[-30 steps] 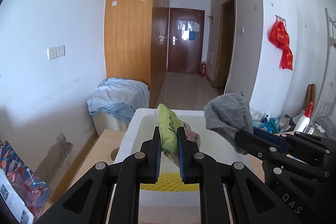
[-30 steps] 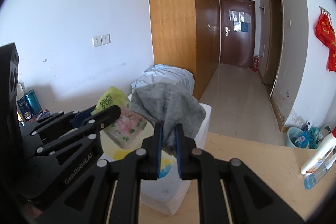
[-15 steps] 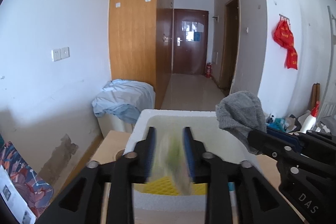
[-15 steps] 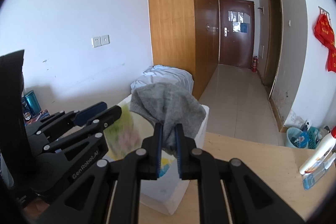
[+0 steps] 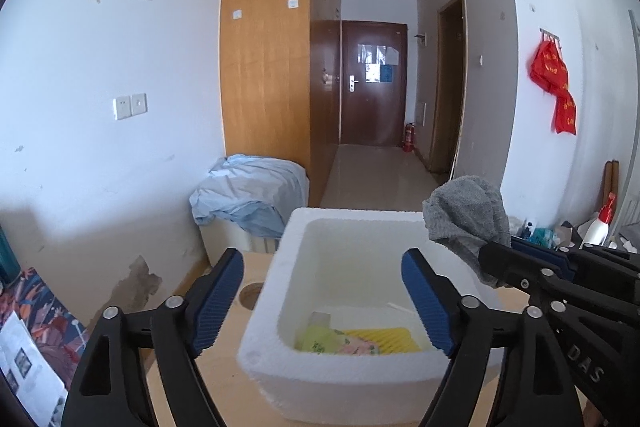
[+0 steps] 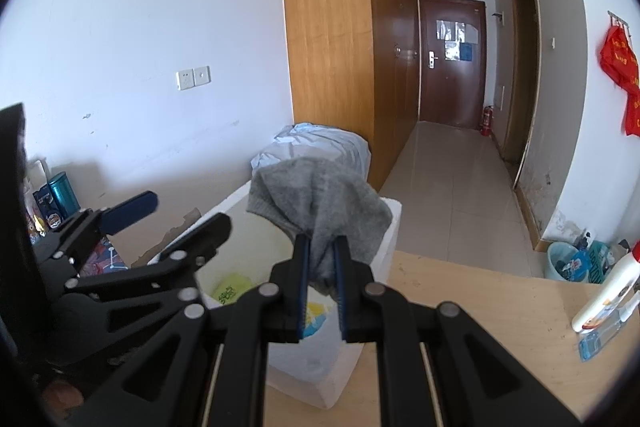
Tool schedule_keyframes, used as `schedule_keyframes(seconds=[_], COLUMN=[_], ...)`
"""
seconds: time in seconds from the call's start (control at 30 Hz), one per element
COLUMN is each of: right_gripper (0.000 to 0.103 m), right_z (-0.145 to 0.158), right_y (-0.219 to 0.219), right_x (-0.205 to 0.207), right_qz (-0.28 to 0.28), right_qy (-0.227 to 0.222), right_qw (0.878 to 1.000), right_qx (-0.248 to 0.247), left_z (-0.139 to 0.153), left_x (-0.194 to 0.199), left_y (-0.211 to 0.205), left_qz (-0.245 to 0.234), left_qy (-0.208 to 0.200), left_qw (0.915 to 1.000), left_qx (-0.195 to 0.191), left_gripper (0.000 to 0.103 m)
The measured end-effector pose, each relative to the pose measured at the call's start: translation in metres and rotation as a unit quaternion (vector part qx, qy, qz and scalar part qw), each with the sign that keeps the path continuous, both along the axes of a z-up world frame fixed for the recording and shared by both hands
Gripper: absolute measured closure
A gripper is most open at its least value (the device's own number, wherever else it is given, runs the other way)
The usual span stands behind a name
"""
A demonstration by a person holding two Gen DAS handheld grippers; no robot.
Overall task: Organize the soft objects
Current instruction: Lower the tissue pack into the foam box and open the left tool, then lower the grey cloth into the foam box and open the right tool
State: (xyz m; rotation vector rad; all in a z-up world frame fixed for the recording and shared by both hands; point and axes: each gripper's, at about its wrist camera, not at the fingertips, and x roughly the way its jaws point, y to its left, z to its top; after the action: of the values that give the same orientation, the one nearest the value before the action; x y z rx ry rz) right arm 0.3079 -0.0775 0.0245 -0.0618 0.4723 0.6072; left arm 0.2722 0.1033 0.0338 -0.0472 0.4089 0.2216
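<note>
Two grippers are up: my left gripper (image 5: 322,301) is spreading its jaws wide with nothing between them, hovering over the foam box (image 5: 264,311), while my right gripper (image 6: 320,277) pinches one grey cloth (image 6: 320,205) above the box's rim, presumably to drop it in. Inside lie one green packet (image 5: 320,341) and one yellow sponge (image 5: 384,341).

A lived-in home — a dorm-like room opening onto a tiled hallway. A tall wooden wardrobe (image 5: 264,67) fills the frame's centre, a brown entrance door (image 5: 374,87) closes the corridor behind it, crumpled blue bedding (image 5: 248,193) lies lower left of centre, and red bags (image 5: 556,83) hang at right.
</note>
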Motion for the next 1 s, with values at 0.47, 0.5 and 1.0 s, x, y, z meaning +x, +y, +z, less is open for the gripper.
schedule_keyframes(seconds=[0.47,0.5,1.0], right_gripper=[0.088,0.088,0.076], right_z=[0.001,0.000,-0.010], right_y=[0.024,0.028,0.040], right_x=[0.007,0.010,0.017], right_qz=[0.030,0.032,0.030], right_qy=[0.009,0.012,0.022], right_qw=[0.999,0.999,0.999], right_qx=[-0.006,-0.006,-0.014], left_z=[-0.006,-0.007,-0.014], left_x=[-0.050,-0.050,-0.043], left_y=[0.043,0.044,0.046], left_qz=[0.065,0.066,0.056], left_qy=[-0.018,-0.018,-0.007], left_qw=[0.9976,0.9975,0.9983], left_qx=[-0.013,-0.014,-0.014], left_gripper=[0.001,0.001,0.001])
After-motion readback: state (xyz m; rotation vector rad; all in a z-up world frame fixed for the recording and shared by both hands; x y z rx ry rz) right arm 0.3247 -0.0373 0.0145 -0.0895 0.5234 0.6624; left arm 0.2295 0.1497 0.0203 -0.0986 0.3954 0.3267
